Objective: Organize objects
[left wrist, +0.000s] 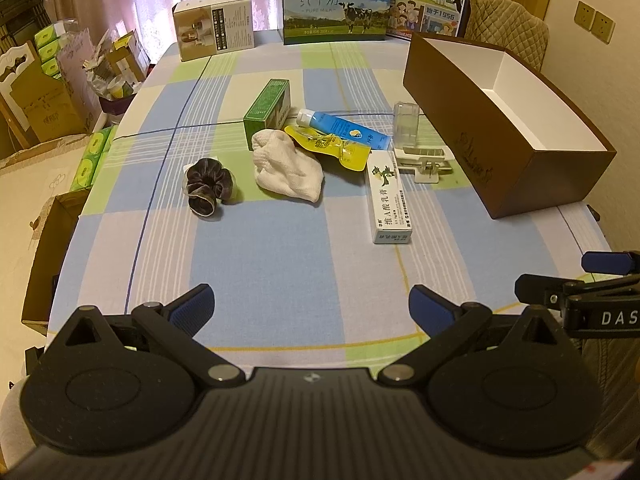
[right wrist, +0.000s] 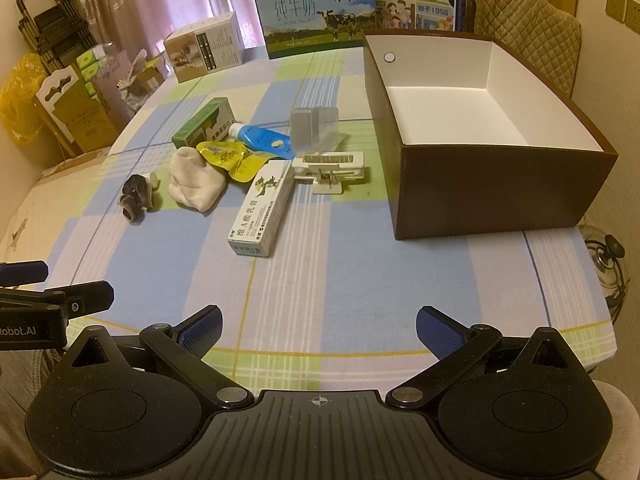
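Loose items lie mid-table: a dark scrunchie (left wrist: 207, 186) (right wrist: 136, 198), a white cloth (left wrist: 286, 170) (right wrist: 194, 184), a green carton (left wrist: 267, 113) (right wrist: 204, 122), a blue tube (left wrist: 346, 128) (right wrist: 262, 139), a yellow pouch (left wrist: 330, 147) (right wrist: 234, 159), a white ointment box (left wrist: 390, 198) (right wrist: 262, 210), a white clip (left wrist: 426, 159) (right wrist: 330, 168) and a clear plastic case (left wrist: 406, 124) (right wrist: 314, 126). An empty brown box (left wrist: 504, 168) (right wrist: 480, 192) stands to their right. My left gripper (left wrist: 312, 306) and right gripper (right wrist: 319, 330) hover open over the near table edge, both empty.
Two milk cartons (left wrist: 336, 4) (right wrist: 316, 16) and a small beige box (left wrist: 214, 24) (right wrist: 204, 48) stand along the table's far edge. A quilted chair back (right wrist: 524, 24) rises behind the brown box. Boxes and bags crowd the floor at left (left wrist: 60, 92).
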Demonstrator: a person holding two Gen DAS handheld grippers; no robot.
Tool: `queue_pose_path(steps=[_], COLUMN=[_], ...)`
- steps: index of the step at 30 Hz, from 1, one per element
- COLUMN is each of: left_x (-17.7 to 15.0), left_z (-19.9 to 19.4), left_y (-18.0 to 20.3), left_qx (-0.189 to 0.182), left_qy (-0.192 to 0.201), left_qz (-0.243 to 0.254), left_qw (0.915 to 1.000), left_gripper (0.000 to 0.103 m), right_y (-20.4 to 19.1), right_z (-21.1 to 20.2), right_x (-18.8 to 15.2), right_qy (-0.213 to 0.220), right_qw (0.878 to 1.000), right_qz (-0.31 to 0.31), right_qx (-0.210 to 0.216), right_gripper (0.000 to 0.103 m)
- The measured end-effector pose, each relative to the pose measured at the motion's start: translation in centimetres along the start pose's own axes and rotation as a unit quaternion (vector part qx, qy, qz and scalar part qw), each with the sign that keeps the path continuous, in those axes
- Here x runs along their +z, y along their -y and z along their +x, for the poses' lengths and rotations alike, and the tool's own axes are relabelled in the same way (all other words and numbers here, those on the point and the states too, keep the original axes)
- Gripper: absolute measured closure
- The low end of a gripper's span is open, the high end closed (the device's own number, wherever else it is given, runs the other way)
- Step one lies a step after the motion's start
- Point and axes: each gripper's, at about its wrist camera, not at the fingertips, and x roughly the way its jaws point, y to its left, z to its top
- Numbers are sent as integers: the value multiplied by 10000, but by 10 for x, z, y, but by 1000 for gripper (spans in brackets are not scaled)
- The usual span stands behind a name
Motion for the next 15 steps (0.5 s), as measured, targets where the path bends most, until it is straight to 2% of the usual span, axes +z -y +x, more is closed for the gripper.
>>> queue_pose_path(steps=[15], left_x=[-4], left_z=[10], left_y=[-3], left_qx=[5], left_qy=[-104], left_qz=[-30], left_qw=[9999], left_gripper=[1], right_y=[-3], right_z=[8], right_x=[1], right_qy=[-68], right_qw=[10000], right_qz=[-21], right_qx=[-7], right_gripper=[2])
